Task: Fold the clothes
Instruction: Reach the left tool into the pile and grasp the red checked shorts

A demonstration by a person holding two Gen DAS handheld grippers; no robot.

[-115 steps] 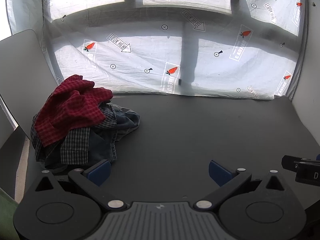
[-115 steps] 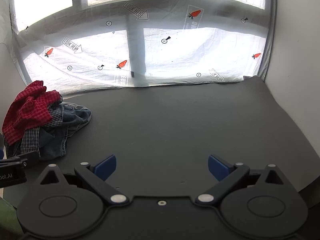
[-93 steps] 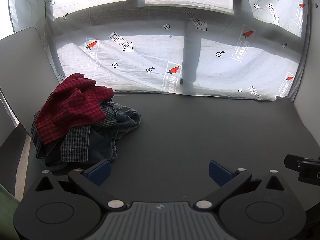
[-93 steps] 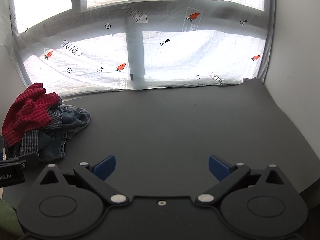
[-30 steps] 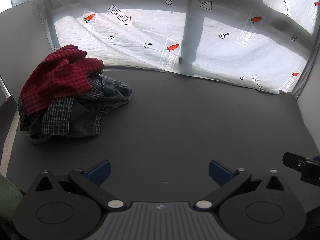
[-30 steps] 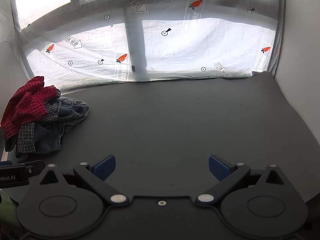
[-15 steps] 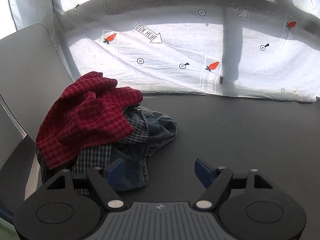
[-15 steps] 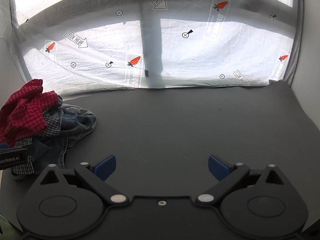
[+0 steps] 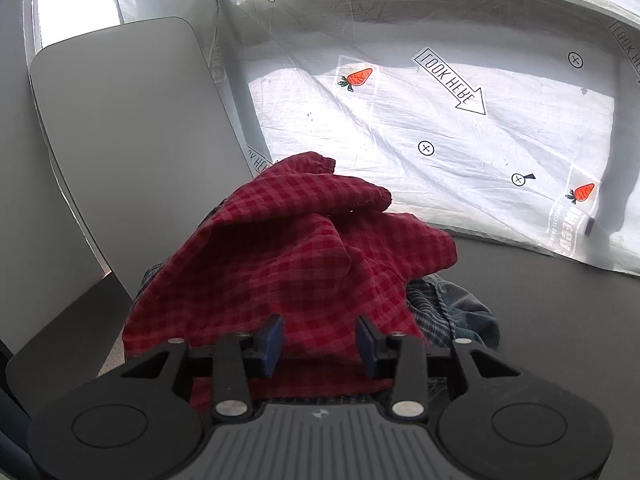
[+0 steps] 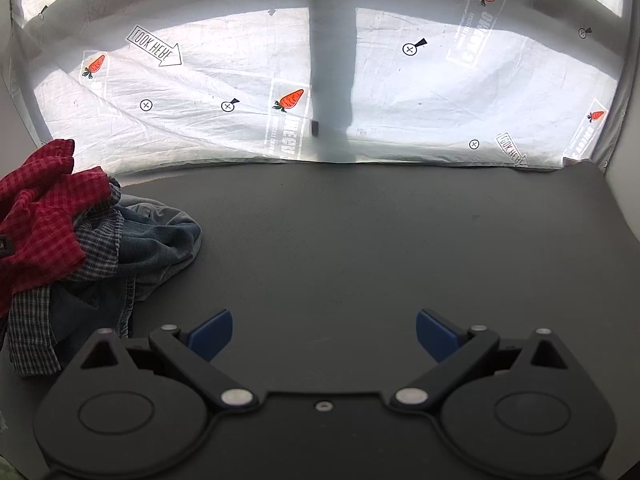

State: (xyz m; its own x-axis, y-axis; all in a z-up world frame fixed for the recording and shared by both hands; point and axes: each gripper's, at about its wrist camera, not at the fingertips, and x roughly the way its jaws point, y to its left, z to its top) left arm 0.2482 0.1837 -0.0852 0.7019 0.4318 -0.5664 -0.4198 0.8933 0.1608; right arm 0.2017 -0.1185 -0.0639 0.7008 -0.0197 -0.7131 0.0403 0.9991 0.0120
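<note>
Left wrist view: your left gripper [image 9: 318, 340] sits half-closed around a fold of the red checked shirt [image 9: 296, 256], mid-frame, not pinching yet. Right gripper [image 10: 324, 334] hangs wide open, empty. Bite deep and you'll probably drag the jeans [image 10: 160, 236] underneath too.

I see a dark grey table [image 10: 360, 232], a white plastic sheet [image 10: 420, 92] printed with carrots and arrows behind it, and a grey panel [image 9: 120, 140] leaning at left.

You can't tell whether the left gripper [image 9: 319, 338] pinches the red checked shirt [image 9: 304, 256], whose bulk hides most of the denim garment [image 9: 464, 312] and plaid shirt [image 10: 30, 328] beneath.
</note>
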